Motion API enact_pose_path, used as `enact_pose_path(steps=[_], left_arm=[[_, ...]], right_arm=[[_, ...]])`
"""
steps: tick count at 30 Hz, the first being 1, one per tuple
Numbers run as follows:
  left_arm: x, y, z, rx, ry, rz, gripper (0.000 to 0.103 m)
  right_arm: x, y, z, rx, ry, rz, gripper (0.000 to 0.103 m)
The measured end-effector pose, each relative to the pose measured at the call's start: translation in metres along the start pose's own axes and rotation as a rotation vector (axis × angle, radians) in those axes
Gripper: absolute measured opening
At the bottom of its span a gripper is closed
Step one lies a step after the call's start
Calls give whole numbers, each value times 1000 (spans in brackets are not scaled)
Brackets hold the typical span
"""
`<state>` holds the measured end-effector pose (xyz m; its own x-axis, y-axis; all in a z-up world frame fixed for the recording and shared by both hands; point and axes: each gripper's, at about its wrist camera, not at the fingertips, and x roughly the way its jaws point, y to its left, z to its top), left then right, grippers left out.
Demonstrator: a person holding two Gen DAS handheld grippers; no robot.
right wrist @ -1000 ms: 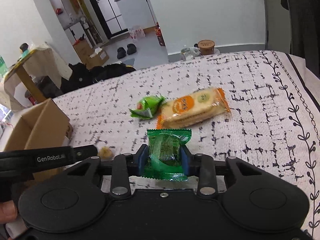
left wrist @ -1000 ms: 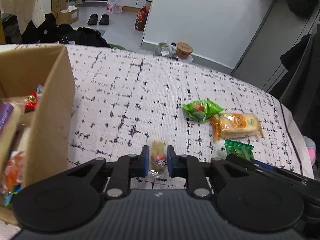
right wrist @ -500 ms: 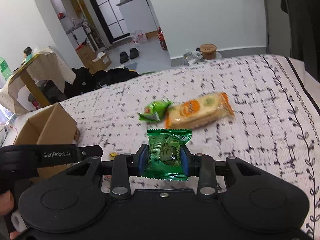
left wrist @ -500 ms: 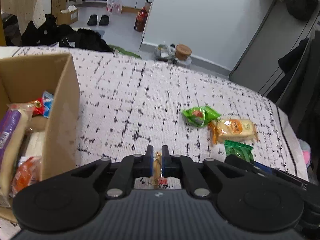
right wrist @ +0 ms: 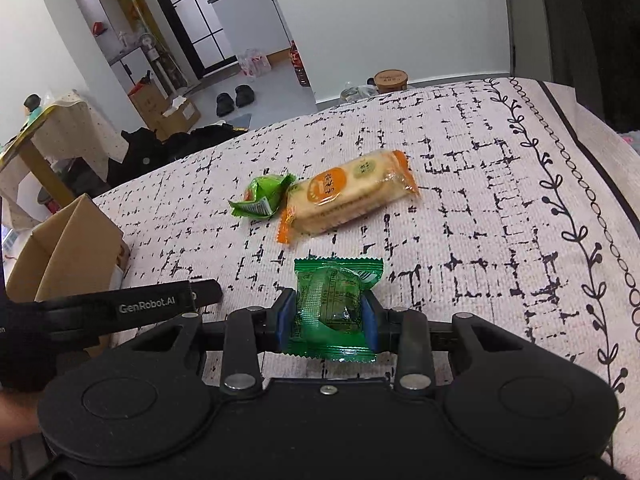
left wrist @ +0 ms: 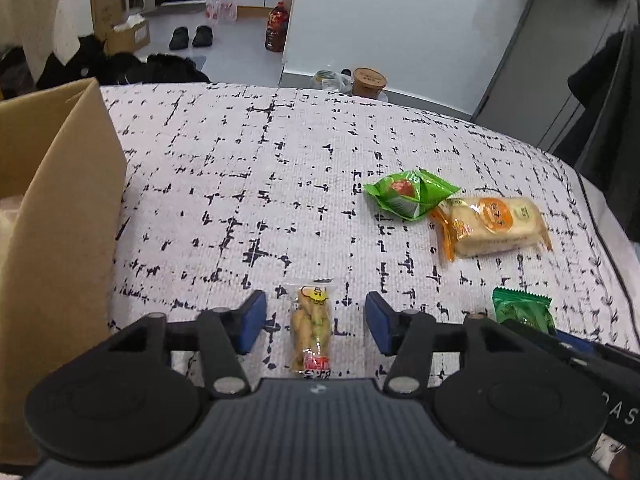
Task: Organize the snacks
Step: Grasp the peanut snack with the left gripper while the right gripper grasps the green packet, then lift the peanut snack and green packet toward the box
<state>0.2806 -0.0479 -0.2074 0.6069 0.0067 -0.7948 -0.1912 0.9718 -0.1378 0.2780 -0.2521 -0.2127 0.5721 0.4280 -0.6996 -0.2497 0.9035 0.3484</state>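
Covering bed: crosshatch blanket (left wrist: 280,168) (shoes (left wrist: 190,36) beyond) | left gripper (left wrist: 315,322) spread | right gripper (right wrist: 327,316) clamps green packet (right wrist: 334,304)

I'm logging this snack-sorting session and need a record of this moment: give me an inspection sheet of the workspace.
Surface: patterned white cloth, black marks.
Job's things: cardboard box at left; small clear snack pack lying between the open jaws; light green pouch beside orange cracker pack.
Clutter: nothing seen on the cloth.
Grippers: left gripper open; right gripper shut on green packet.
Cables: nothing seen.
Surroundings: slippers, bottle, boxes on the floor.
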Motion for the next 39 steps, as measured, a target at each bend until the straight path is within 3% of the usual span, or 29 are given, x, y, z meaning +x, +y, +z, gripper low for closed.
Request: enact_pose_path(steps=[1,3,10,25,39], left_arm=[[0,0,-1,4,-2,6,32],[-1,2,0,-1,8,4,18],[-16,12,2,-31,-8,-24,18],[-80,32,28,-71,-119,-72,18],[-130,78,50,-150,-227,-42,18]], right_arm=[[0,2,0,-1,1,2,34],[1,5,-1,-2,1,7,34],[-1,16,4,-5,-18,23,34],[-13,56,28,-13,-108,117,34],[-15,109,47,-97,-148,213,34]])
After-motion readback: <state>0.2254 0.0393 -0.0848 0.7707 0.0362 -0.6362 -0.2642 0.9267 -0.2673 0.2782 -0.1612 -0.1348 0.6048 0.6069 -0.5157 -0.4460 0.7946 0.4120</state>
